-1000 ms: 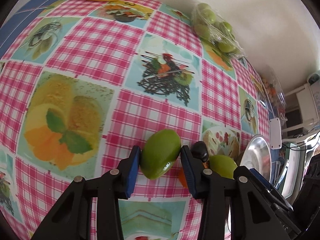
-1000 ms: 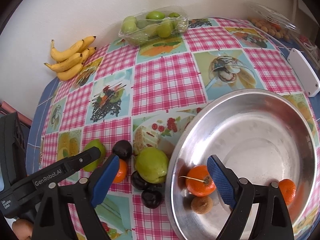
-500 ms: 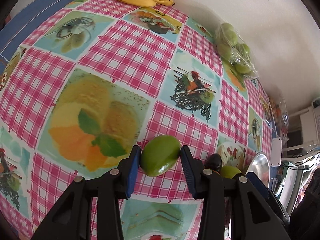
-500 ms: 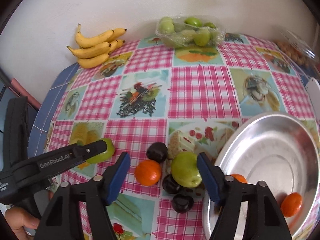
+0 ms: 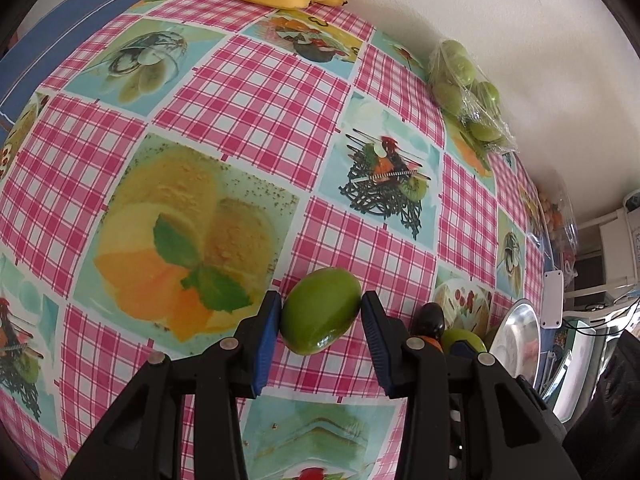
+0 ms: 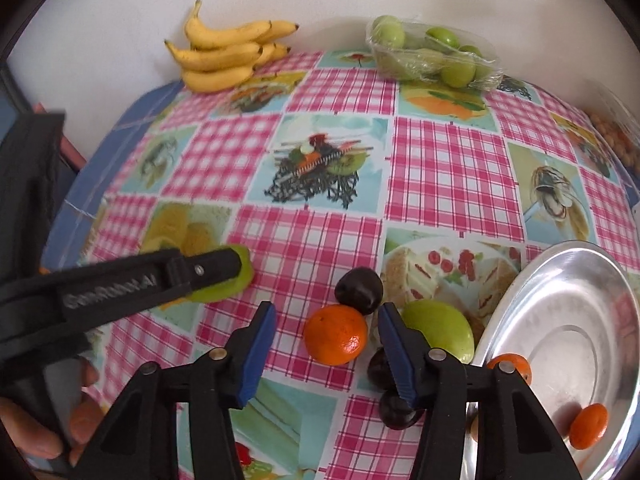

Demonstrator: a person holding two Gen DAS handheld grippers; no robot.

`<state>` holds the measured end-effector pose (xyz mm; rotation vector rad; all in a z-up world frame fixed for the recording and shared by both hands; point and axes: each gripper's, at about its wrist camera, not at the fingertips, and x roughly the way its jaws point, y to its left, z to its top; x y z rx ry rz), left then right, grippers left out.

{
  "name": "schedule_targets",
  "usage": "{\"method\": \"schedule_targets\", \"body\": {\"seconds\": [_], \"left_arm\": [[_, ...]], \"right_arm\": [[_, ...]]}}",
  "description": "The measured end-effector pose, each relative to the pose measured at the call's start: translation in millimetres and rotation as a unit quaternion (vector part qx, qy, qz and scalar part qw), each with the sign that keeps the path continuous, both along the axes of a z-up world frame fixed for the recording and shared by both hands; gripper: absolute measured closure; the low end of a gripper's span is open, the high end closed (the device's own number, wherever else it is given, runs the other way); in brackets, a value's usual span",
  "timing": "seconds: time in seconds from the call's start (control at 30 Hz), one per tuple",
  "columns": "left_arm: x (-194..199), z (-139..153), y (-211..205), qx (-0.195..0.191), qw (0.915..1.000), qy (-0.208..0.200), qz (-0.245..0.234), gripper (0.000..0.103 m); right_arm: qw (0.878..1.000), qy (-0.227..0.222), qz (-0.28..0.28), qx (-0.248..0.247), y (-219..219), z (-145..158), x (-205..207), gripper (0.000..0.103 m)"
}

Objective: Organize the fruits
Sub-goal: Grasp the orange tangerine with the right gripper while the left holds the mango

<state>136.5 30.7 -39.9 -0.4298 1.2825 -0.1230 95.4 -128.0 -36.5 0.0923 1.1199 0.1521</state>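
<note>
My left gripper (image 5: 320, 304) is shut on a green oval fruit (image 5: 320, 316), held just above the checked tablecloth; the right wrist view shows the same fruit (image 6: 224, 292) behind a left finger. My right gripper (image 6: 326, 314) straddles a tangerine (image 6: 336, 334) on the cloth. Its jaws are closing, with gaps still showing between the pads and the tangerine. Around the tangerine lie a green apple (image 6: 438, 330) and three dark plums (image 6: 359, 290). A steel bowl (image 6: 560, 320) at the right holds two tangerines (image 6: 588, 426).
Bananas (image 6: 228, 52) and a wrapped pack of green fruit (image 6: 432, 54) sit along the back wall. A clear box (image 6: 616, 136) stands at the far right. A person's hand (image 6: 36, 436) grips the left tool at lower left.
My right gripper swung left from over the bowl to the tangerine on the cloth, and its jaws narrowed. The left gripper kept its hold on the green fruit and rolled slightly.
</note>
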Motion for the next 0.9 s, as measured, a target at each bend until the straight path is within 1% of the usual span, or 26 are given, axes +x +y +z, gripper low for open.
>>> {"method": "schedule_targets", "body": {"seconds": [0.17,0.3,0.4,0.5,0.6,0.9], "left_arm": [[0,-5,-5,0.003,0.9999,0.009,-0.011,0.06],[2,-10,-6,0.006,0.9998,0.015,-0.013,0.061],[2,-10,-7,0.007,0.9998,0.014,-0.013,0.061],[2,-8,-5,0.006,0.9999,0.01,-0.007,0.063],[2,-5,-1,0.002,1.0,0.005,0.003,0.063],[1,16,3,-0.003,0.9995,-0.028,0.012,0.064]], "right_arm": [[0.999,0.009,0.014,-0.042,12,-11,2,0.053],[0.998,0.008,0.018,-0.06,15,-13,2,0.057],[0.998,0.008,0.015,-0.064,14,-14,2,0.063],[0.998,0.008,0.012,-0.057,11,-14,3,0.063],[0.999,0.006,0.009,-0.046,10,-11,2,0.064],[1.0,-0.01,-0.001,-0.013,5,6,0,0.064]]}}
